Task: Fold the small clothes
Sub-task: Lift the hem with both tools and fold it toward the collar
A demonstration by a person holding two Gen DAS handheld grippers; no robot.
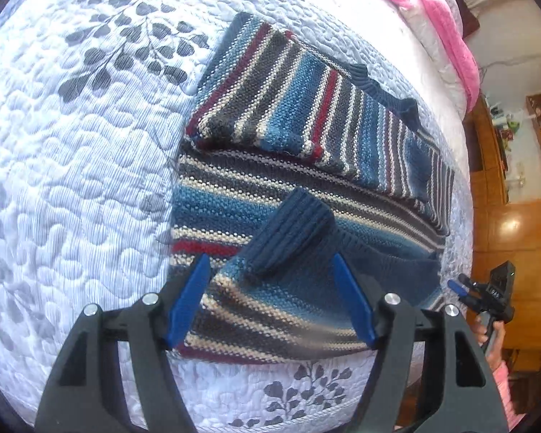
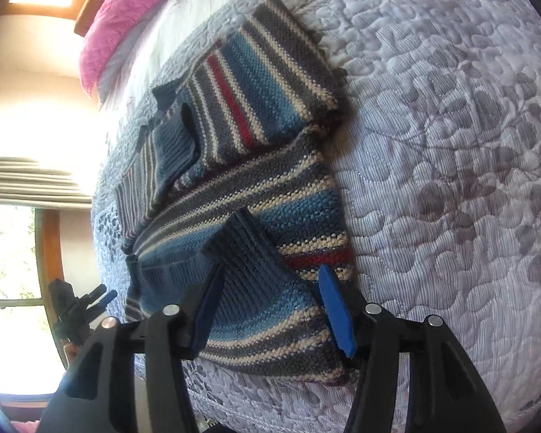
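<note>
A striped knit sweater in blue, grey, cream and red lies flat on the quilted bedspread. Both sleeves are folded in over its body. The near sleeve's ribbed navy cuff points away from me. My left gripper is open, its blue fingers either side of that near sleeve. My right gripper is open over the same sleeve from the opposite side. Each view shows the other gripper small at the bed's edge: right gripper, left gripper.
A pink blanket lies at the head of the bed. Past the bed's edge are a wooden floor and shelves, and a bright window. The bed's near edge runs just under both grippers.
</note>
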